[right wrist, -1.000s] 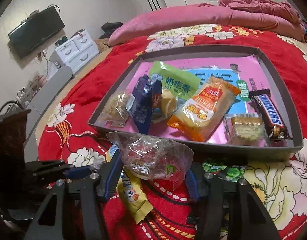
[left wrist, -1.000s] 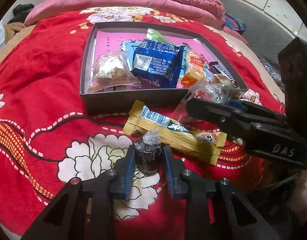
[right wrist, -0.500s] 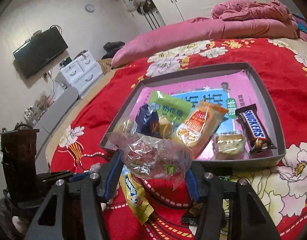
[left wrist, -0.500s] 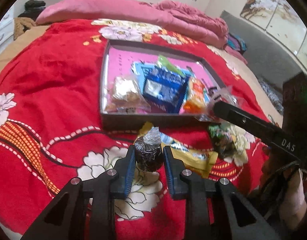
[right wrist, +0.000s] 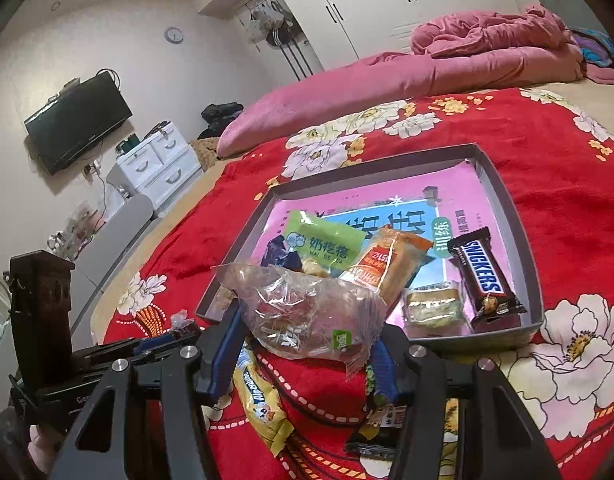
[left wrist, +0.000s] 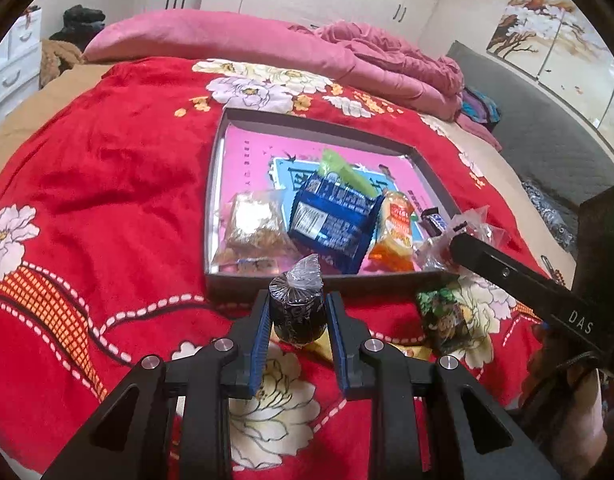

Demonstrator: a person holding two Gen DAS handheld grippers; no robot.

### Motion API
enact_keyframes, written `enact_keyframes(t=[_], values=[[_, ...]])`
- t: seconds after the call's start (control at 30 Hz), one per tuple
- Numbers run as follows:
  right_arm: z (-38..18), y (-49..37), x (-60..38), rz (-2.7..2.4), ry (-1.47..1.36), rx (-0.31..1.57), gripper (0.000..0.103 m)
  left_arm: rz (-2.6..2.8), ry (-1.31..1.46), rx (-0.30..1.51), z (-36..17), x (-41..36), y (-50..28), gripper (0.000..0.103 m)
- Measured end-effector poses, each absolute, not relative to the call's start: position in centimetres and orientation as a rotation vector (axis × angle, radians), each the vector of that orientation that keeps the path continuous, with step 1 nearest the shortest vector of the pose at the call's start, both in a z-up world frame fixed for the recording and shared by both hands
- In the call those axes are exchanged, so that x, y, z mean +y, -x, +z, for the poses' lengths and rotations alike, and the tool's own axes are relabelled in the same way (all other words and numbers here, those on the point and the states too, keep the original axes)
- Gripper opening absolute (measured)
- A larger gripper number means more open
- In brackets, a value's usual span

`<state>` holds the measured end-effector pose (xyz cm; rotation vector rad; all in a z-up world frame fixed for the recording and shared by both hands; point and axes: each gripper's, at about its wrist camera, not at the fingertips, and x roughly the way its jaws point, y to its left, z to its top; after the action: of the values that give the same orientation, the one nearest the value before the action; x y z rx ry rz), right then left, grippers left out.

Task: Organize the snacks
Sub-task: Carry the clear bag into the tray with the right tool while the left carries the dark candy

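My left gripper (left wrist: 295, 316) is shut on a small dark round snack in clear wrap (left wrist: 297, 307), held above the red blanket just in front of the grey box (left wrist: 307, 286). My right gripper (right wrist: 307, 344) is shut on a clear plastic snack bag (right wrist: 307, 312), lifted near the box's front edge. The box (right wrist: 503, 196) holds a blue packet (left wrist: 331, 226), an orange packet (right wrist: 387, 268), a green packet (right wrist: 327, 246), a Snickers bar (right wrist: 483, 276) and a small clear-wrapped cake (right wrist: 433, 306). On the blanket lie a yellow bar (right wrist: 259, 400) and a green-wrapped snack (left wrist: 447, 316).
The bed carries a red flowered blanket (left wrist: 107, 184) with a pink quilt (left wrist: 267, 44) at its far side. A white drawer unit (right wrist: 159, 164) and a wall television (right wrist: 77, 124) stand left of the bed. White wardrobes (right wrist: 387, 4) line the back wall.
Both grippers have risen with their snacks still held. The views have tilted up, so the box sits lower and farther and more of the room shows.
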<state>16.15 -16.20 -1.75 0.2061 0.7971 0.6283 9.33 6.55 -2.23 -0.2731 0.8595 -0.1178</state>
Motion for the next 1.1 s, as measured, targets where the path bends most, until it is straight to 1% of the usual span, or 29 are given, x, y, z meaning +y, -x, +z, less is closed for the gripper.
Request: enact_keyframes(t=[1.1], values=[[-1.2, -17.9, -21.1, 0.495, -0.290, 0.751, 0.057, -0.113, 0.242, 0.861, -2.8, 4.3, -13.4, 0.028]])
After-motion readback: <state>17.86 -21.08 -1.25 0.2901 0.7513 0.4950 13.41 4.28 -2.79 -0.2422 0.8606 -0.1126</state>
